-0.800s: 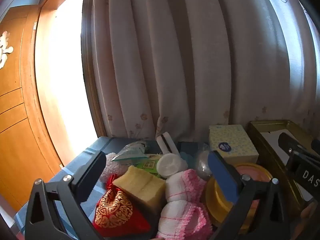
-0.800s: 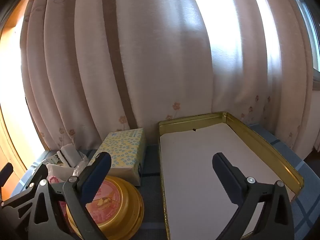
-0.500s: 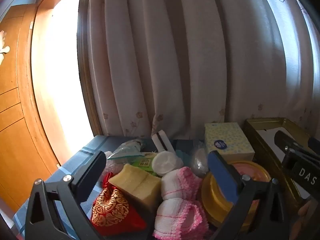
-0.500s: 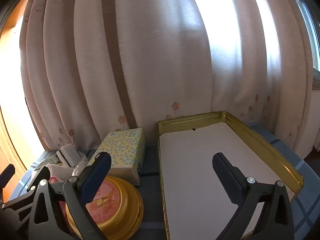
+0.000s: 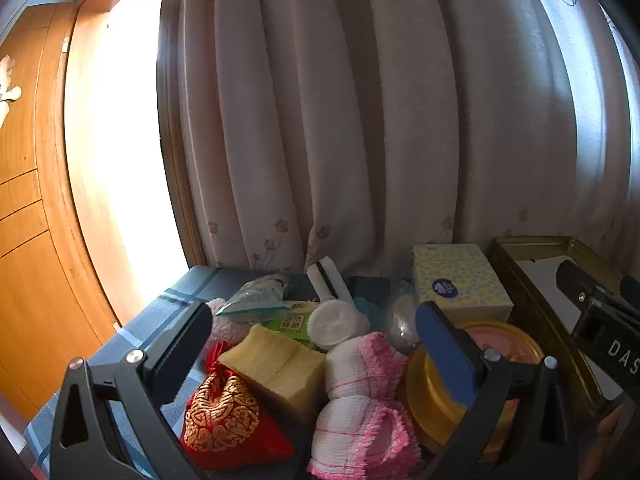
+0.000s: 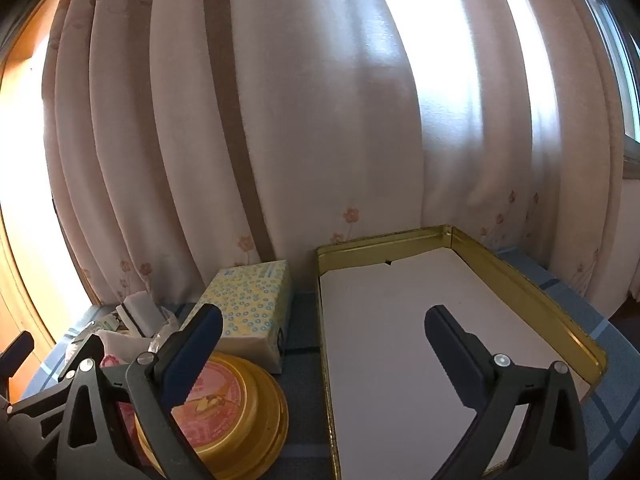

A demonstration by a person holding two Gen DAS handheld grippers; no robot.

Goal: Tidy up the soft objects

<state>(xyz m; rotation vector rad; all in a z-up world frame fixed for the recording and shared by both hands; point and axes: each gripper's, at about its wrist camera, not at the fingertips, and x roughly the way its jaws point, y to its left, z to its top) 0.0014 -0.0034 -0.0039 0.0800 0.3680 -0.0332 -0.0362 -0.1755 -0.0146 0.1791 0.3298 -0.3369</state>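
In the left wrist view a heap of soft things lies on the blue cloth: a red and gold pouch (image 5: 224,416), a yellow sponge (image 5: 276,364), two pink-edged white cloth rolls (image 5: 360,364), a round cotton pad stack (image 5: 336,320) and plastic packets (image 5: 260,296). My left gripper (image 5: 312,332) is open and empty, just above the heap. My right gripper (image 6: 324,328) is open and empty over the gold tray (image 6: 520,276), which holds only a white liner.
A yellow-dotted tissue pack (image 6: 248,304) and a round yellow tin (image 6: 228,412) stand between heap and tray. Pink curtains hang close behind the table. A wooden wardrobe (image 5: 24,240) stands at the left. The table's left edge is near the pouch.
The left gripper has shifted slightly, so the heap sits a little to the right and lower in its view. The right gripper has stayed still.
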